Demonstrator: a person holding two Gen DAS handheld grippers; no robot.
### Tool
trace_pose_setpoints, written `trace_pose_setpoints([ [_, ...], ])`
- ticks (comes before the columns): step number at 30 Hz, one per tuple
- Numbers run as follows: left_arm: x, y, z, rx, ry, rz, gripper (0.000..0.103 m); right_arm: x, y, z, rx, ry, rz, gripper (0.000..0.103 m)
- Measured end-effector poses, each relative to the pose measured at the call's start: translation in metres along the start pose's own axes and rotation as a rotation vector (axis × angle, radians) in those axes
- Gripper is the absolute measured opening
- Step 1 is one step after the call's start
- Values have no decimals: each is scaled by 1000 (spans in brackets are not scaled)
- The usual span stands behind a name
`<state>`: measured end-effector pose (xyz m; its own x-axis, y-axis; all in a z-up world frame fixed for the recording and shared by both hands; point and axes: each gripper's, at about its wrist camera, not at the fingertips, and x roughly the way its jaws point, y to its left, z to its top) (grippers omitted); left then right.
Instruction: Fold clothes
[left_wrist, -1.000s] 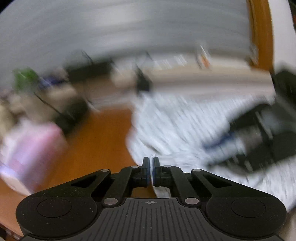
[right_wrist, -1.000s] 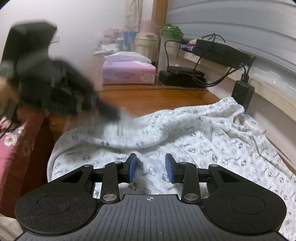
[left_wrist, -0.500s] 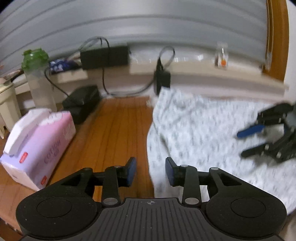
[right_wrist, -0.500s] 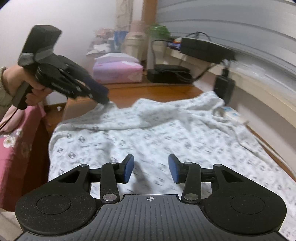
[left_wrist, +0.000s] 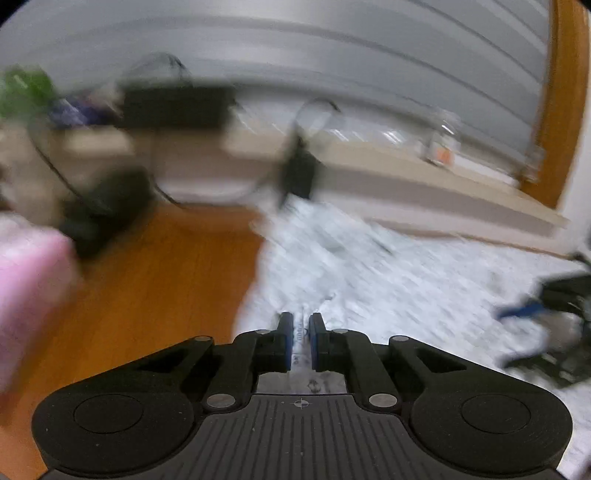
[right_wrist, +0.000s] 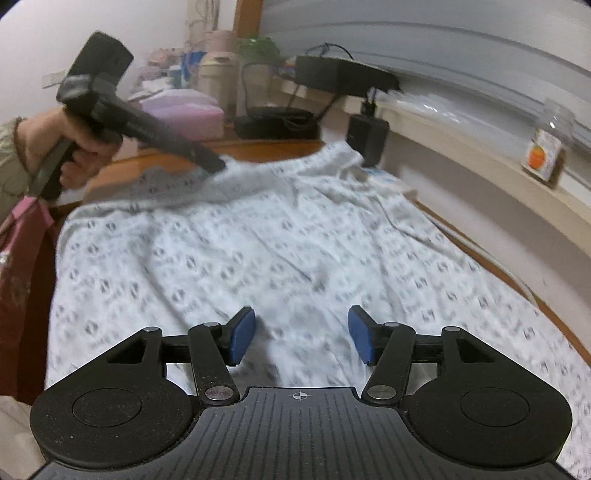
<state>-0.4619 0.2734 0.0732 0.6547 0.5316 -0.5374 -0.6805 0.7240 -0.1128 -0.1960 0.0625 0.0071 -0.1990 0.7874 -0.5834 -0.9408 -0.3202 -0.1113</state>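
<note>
table: wooden (left_wrist: 155, 280), garment on it
garment: patterned white cloth (right_wrist: 295, 251) spread wide, long axis near-to-far toward the sill, far end bunched
step: judged edge pick-up for a fold
left gripper (left_wrist: 301, 339): pinching left edge
right gripper (right_wrist: 301, 334): spread above cloth
next: needs matching right-side grip
</note>
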Motion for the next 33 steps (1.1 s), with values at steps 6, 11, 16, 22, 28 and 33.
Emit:
trace_pose_setpoints([
  [6, 2, 13, 3, -1, 68, 59, 29, -4, -5, -5, 32, -21, 3, 59],
  [11, -2, 5, 10, -9, 9, 87, 60, -9, -7, -8, 41, -34, 0, 63],
  [16, -2, -16, 21, 16, -49, 80, 70, -41, -31, -11, 90, -81, -24, 63],
  [22, 20, -69, 16, 69, -42, -53, 77, -104, -86, -44, 147, -72, -169, 66],
  [28, 63, -130, 5, 154, 33, -173, 78, -166, -144, -115, 343, -29, -277, 63],
  [33, 89, -154, -4, 205, 109, -192, 78, -176, -143, -153, 364, 2, -236, 63],
])
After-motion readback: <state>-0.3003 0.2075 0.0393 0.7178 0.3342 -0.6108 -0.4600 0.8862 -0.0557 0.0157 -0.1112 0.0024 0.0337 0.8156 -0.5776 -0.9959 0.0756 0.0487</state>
